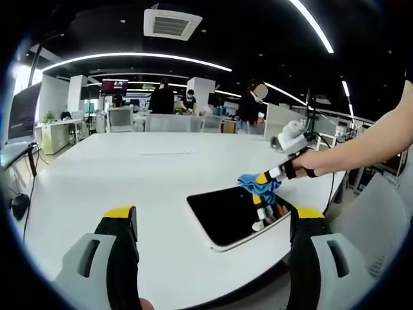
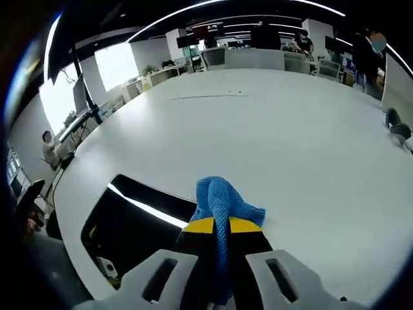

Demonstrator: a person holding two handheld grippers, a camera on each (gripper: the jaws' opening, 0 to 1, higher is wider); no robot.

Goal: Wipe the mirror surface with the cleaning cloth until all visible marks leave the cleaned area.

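Blue knitted cleaning cloth [image 2: 222,201] is sitting clamped between the right gripper's [image 2: 219,227] fingers, touching the far edge of the dark rectangular mirror [image 1: 233,212] lying on the white table [image 1: 142,174]. The left gripper [image 1: 210,223] is hovering with fingers spread, grasping nothing.

No readable text anywhere tbh. The red screen [image 1: 111,84] hanging at the back of the office has something on it, but it's way too small and blurry to make out.
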